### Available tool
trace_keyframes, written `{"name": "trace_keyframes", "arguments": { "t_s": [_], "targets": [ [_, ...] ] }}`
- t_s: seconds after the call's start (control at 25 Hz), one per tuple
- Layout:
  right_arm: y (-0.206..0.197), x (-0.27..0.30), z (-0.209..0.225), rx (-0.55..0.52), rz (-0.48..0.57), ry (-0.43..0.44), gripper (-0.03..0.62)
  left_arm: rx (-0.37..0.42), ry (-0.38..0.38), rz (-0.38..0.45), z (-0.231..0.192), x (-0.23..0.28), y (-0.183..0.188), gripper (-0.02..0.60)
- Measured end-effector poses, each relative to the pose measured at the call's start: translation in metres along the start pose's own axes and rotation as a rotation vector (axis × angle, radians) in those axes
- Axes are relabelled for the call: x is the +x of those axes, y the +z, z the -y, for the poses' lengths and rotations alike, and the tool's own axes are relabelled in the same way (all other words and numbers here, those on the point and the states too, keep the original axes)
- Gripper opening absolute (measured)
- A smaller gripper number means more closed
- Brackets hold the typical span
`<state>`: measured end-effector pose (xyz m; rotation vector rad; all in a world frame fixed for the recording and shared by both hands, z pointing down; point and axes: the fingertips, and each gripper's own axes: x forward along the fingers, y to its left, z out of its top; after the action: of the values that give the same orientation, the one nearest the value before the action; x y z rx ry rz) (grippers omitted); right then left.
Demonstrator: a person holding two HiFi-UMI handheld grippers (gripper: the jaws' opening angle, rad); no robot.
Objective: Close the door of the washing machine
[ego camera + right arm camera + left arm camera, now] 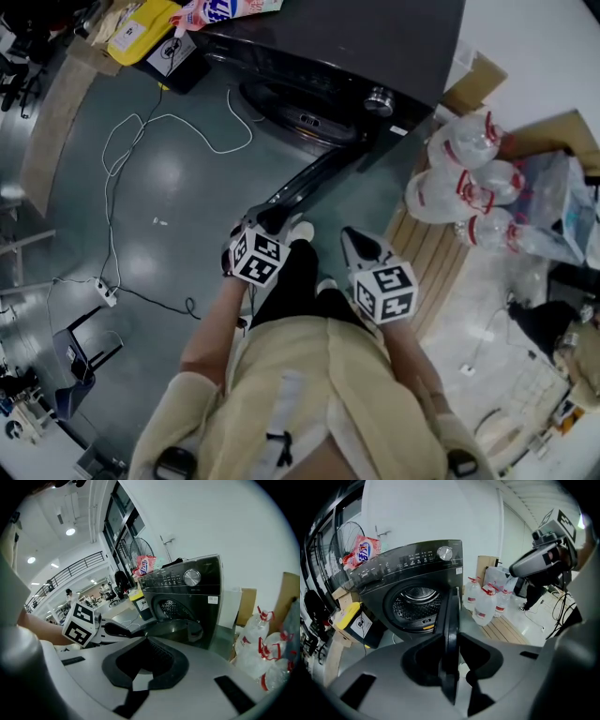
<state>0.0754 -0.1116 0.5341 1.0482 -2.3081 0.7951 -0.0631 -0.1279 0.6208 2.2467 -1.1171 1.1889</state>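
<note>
The dark front-loading washing machine (375, 47) stands at the top of the head view with its round door (309, 178) swung wide open towards me. In the left gripper view the door (451, 616) runs edge-on in front of the drum opening (415, 604). My left gripper (272, 220) sits on the door's free edge, one jaw on each side, closed on the rim (452, 641). My right gripper (354, 242) hangs to the right of the door, apart from it, its jaws shut and empty (146, 641). The right gripper view shows the door (178, 629) lying ahead of it.
Several large water bottles (459, 197) stand on a wooden pallet (436, 258) right of the machine, with a cardboard box (478, 80) behind. A white cable (169, 122) and a power strip (105, 292) lie on the floor at left. A yellow box (141, 28) stands beside the machine.
</note>
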Motion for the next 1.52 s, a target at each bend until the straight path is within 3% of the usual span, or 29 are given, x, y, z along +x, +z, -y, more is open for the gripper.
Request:
{"name": "trace_keyframes", "arguments": {
  "t_s": [0.72, 1.52],
  "targets": [
    [0.026, 0.038, 0.015, -0.006, -0.056, -0.042, 0.006, 0.189, -0.077, -0.032, -0.091, 0.018, 0.018, 0.124],
    [0.049, 0.096, 0.03, 0.027, -0.07, -0.085, 0.006, 0.347, -0.146, 0.035, -0.162, 0.046, 0.05, 0.138]
  ]
}}
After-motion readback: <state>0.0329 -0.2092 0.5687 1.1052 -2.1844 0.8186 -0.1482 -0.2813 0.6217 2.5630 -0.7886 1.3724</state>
